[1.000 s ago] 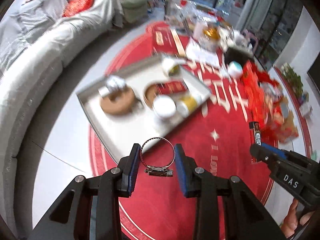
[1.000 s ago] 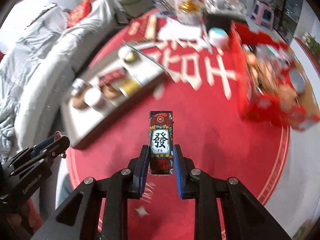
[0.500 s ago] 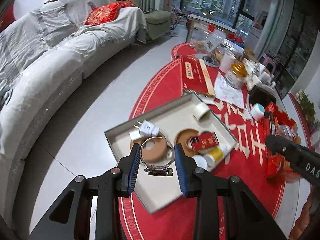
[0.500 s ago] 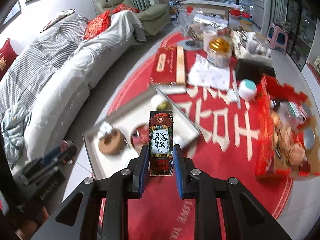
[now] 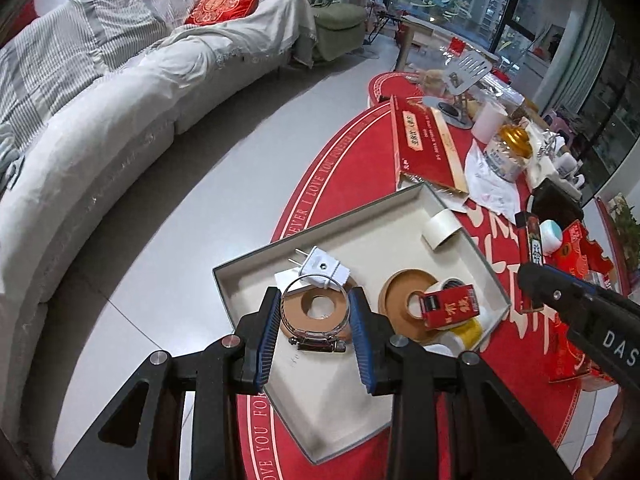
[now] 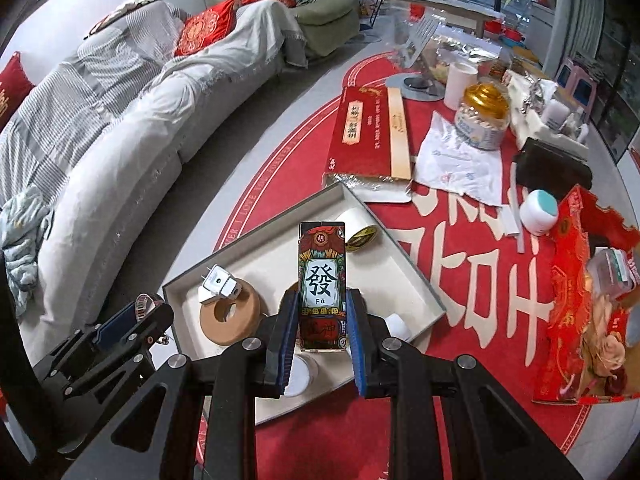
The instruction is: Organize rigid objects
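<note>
The left gripper [image 5: 313,322] pinches a metal hose clamp [image 5: 313,312] between its blue pads, above the grey tray [image 5: 256,256] on the red rug [image 5: 344,168]. The right gripper [image 6: 321,322] squeezes an upright mahjong-print box [image 6: 322,286] over the same tray, near a white plug [image 6: 218,289].

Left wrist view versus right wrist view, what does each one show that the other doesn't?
Only the left wrist view shows the metal hose clamp whole, in the left claw, and the small red box in the tray.
Only the right shows the tall mahjong-print box front-on in the right claw.
Both show the tray, white plug and brown tape rolls.
</note>
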`<state>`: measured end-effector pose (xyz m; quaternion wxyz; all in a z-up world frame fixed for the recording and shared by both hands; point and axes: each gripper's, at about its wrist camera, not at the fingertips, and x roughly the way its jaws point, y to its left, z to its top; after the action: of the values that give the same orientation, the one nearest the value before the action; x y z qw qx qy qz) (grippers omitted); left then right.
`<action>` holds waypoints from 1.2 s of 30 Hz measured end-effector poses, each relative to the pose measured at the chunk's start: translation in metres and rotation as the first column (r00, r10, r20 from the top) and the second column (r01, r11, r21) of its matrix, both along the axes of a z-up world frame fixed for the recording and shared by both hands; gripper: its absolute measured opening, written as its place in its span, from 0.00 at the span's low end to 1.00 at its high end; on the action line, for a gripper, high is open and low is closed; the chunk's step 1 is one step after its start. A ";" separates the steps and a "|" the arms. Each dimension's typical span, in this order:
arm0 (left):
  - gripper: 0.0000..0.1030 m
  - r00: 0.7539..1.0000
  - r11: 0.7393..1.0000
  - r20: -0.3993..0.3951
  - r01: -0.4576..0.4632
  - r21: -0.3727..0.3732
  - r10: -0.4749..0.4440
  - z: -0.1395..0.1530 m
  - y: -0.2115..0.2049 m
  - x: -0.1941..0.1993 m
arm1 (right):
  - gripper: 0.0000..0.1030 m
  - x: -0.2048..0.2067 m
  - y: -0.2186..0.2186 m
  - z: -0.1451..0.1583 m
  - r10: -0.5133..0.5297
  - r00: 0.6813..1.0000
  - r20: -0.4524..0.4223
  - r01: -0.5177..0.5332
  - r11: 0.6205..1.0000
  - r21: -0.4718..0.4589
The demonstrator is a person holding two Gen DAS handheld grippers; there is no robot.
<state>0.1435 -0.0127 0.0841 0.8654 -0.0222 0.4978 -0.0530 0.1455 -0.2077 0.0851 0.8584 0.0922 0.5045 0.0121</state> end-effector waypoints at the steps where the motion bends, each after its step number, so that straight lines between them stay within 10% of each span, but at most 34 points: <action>1: 0.36 1.000 1.000 -0.005 -0.001 -0.001 0.001 -0.002 0.001 0.001 | 0.24 0.002 0.001 -0.003 0.002 1.000 -0.005 -0.002 1.000 0.001; 20: 0.37 0.992 0.999 -0.123 0.026 0.021 -0.024 -0.057 -0.016 0.020 | 0.24 0.040 0.000 -0.053 -0.023 0.995 -0.099 0.026 0.999 0.031; 22: 0.65 0.991 1.000 -0.129 0.014 0.003 -0.013 -0.063 -0.017 0.020 | 0.24 0.045 0.000 -0.061 -0.029 0.994 -0.107 0.033 0.999 0.041; 25: 0.79 0.992 1.000 -0.122 0.005 0.006 -0.005 -0.063 -0.016 0.017 | 0.24 0.049 -0.004 -0.069 -0.044 0.992 -0.118 0.054 0.995 0.086; 26: 0.80 0.993 1.000 -0.119 0.009 0.009 -0.008 -0.062 -0.016 0.017 | 0.32 0.050 -0.006 -0.069 -0.051 0.991 -0.124 0.063 0.993 0.097; 27: 0.82 0.994 1.000 -0.111 0.015 0.011 -0.014 -0.060 -0.016 0.016 | 0.65 0.050 -0.008 -0.070 -0.055 0.990 -0.131 0.070 0.992 0.107; 29: 0.86 0.996 1.000 -0.094 0.016 0.025 -0.013 -0.055 -0.013 0.013 | 0.96 0.045 -0.010 -0.063 -0.073 0.992 -0.098 0.083 0.992 0.093; 36: 0.86 0.999 0.999 -0.010 -0.033 0.027 0.033 -0.024 0.007 -0.008 | 0.99 0.022 -0.012 -0.036 -0.049 0.995 -0.084 0.053 0.998 0.039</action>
<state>0.1360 -0.0060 0.0601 0.8639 -0.0189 0.5024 -0.0319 0.1673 -0.2198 0.0487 0.8347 0.1233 0.5367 -0.0032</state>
